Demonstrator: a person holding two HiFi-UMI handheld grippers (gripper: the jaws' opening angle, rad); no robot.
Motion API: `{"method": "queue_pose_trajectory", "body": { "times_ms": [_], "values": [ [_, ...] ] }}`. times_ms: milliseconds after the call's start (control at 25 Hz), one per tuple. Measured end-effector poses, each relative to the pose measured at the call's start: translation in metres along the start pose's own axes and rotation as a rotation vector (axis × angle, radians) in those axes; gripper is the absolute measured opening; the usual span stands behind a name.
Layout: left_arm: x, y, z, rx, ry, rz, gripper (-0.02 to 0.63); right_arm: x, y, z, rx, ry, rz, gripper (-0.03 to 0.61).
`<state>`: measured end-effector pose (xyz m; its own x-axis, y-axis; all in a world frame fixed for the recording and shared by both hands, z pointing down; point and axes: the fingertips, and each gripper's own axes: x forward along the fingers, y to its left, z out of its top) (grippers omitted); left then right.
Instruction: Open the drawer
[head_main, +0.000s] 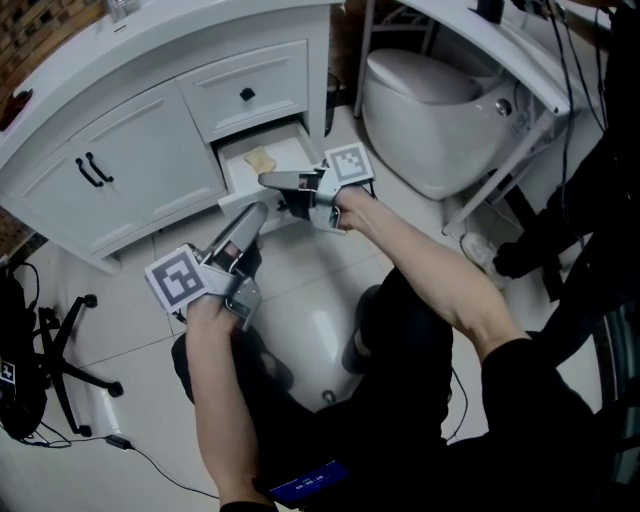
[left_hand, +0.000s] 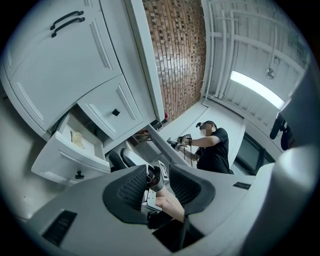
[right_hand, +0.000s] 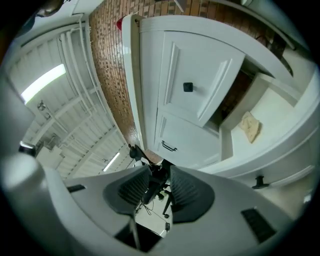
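The low drawer (head_main: 290, 150) of the white cupboard (head_main: 130, 150) is pulled out, and you can look down into it. A little tan thing (head_main: 260, 158) lies on its floor (it looks crumpled, but I cannot tell what it is). The drawer above it (head_main: 270, 80) is shut and has a small black knob (head_main: 247, 94). The right claw (head_main: 268, 181) is held flat in the person's hand, and in the head view it shows across the open drawer's front edge. Its two jaws are a little apart, with nothing between them. In the right gripper view the open drawer's own knob (right_hand: 258, 181) sits low and off to one side, not touching the jaws. The left claw (head_main: 256, 211) is just below the right one, nearer the person, and points up at the cupboard. Its jaws are apart too and hold nothing. A white toilet (head_main: 430, 110) stands to the right of the cupboard. A black chair base (head_main: 70, 365) is on the floor at the left.
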<state>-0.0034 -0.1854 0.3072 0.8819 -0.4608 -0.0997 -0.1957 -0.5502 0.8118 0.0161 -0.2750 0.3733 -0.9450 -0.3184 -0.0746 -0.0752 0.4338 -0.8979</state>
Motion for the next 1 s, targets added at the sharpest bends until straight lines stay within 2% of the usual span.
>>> {"method": "queue_pose_trajectory", "body": {
  "times_ms": [200,480,760,1000],
  "values": [
    [0.008,-0.007,-0.014,-0.006,0.048,-0.018,0.141,-0.011,0.021,-0.01,-0.046,-0.012,-0.002,0.153],
    [0.019,-0.031,-0.048,-0.007,0.121,-0.063,0.141,-0.044,0.055,-0.022,-0.091,-0.079,-0.004,0.153],
    [0.018,-0.041,-0.064,-0.012,0.149,-0.068,0.141,-0.073,0.076,-0.027,-0.093,-0.16,-0.019,0.153],
    [0.013,-0.053,-0.074,-0.007,0.17,-0.084,0.141,-0.08,0.089,-0.042,-0.13,-0.15,-0.042,0.153]
  ]
}}
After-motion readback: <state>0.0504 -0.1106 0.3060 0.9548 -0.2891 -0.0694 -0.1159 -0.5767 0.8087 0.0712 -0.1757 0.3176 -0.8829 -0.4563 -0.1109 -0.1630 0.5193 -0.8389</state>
